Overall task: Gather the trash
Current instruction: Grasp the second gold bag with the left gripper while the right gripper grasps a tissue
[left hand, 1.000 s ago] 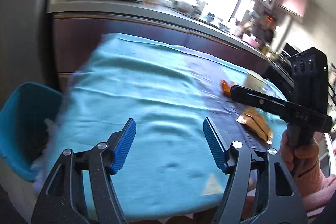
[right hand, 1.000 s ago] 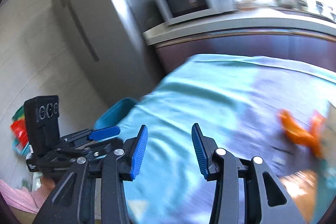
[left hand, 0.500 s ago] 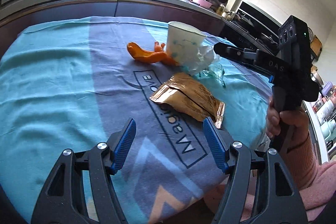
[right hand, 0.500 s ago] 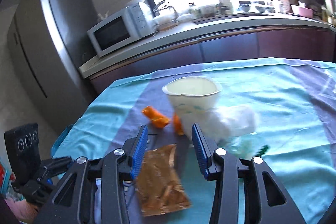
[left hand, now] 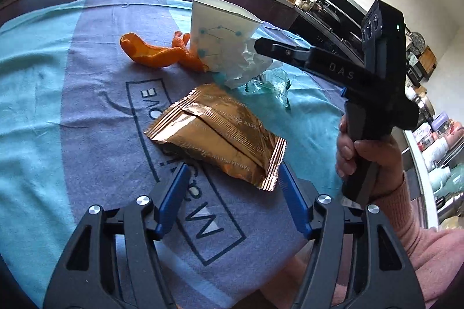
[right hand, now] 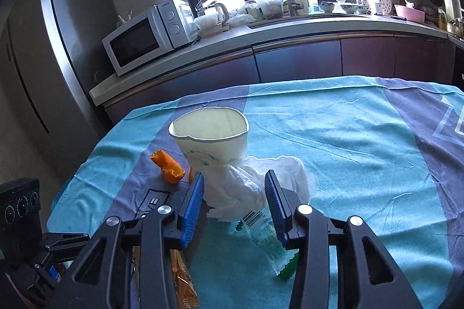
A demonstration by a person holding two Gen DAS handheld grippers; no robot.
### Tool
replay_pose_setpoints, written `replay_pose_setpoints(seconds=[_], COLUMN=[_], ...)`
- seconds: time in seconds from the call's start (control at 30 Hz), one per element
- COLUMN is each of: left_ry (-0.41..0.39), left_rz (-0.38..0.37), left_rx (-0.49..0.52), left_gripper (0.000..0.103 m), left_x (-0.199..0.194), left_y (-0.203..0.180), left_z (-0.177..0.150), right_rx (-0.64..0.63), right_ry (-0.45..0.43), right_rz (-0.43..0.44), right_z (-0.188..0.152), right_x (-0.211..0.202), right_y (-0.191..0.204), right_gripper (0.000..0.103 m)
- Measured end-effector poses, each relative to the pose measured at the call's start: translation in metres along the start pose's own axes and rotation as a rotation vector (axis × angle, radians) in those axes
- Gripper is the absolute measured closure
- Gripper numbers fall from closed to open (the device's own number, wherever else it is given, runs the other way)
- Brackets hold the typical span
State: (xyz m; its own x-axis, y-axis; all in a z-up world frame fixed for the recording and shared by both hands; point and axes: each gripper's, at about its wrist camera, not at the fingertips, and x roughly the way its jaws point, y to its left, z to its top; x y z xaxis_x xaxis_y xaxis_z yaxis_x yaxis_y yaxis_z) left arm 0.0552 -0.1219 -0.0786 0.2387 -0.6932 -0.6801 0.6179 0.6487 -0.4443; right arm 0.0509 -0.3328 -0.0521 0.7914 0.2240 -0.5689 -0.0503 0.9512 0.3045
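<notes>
Trash lies on the blue tablecloth [left hand: 58,106]: a gold foil wrapper [left hand: 214,135], orange peel [left hand: 153,54], a white paper cup [left hand: 220,39], a crumpled white tissue [left hand: 246,68] and a clear wrapper with green print [left hand: 272,83]. My left gripper [left hand: 233,172] hovers at the foil wrapper's near corner, jaws closing, pads not touching it. My right gripper [right hand: 234,178] is open just in front of the tissue [right hand: 261,181], with the cup [right hand: 211,135] behind and the clear wrapper [right hand: 261,225] below. From the left wrist view, the right gripper [left hand: 261,45] points at the cup and tissue.
A hand in a pink sleeve [left hand: 365,152] holds the right gripper. Behind the table runs a dark kitchen counter [right hand: 290,33] with a microwave [right hand: 148,33], a kettle and dishes. A steel fridge [right hand: 58,48] stands at the left. The cloth [right hand: 348,149] to the right carries nothing.
Both views swung away from the blue bin at the table's left end toward the trash pile. Both grippers came closer and lower over the foil wrapper, cup and tissue.
</notes>
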Motion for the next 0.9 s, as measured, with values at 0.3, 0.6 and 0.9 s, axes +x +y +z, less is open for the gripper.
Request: replay_pose_setpoints(seconds=[0.3, 0.6, 0.9], left_ry=[0.010, -0.016, -0.096], left_rz=[-0.024, -0.042, 0.052], left_rx=[-0.073, -0.096, -0.063], left_gripper=[0.072, 0.101, 0.090], left_x=[0.011, 0.007, -0.014], left_y=[0.010, 0.018, 0.022], left_z=[0.010, 0.014, 0.016], right_rx=[-0.002, 0.041, 0.073], right_ry=[0.023, -0.003, -0.013], right_rz=[0.036, 0.103, 0.185], right_z=[-0.007, -0.015, -0.018], right_x=[-0.001, -0.017, -0.031], right_y=[-0.006, -0.004, 0.001], right_gripper=[0.095, 0.098, 0.098])
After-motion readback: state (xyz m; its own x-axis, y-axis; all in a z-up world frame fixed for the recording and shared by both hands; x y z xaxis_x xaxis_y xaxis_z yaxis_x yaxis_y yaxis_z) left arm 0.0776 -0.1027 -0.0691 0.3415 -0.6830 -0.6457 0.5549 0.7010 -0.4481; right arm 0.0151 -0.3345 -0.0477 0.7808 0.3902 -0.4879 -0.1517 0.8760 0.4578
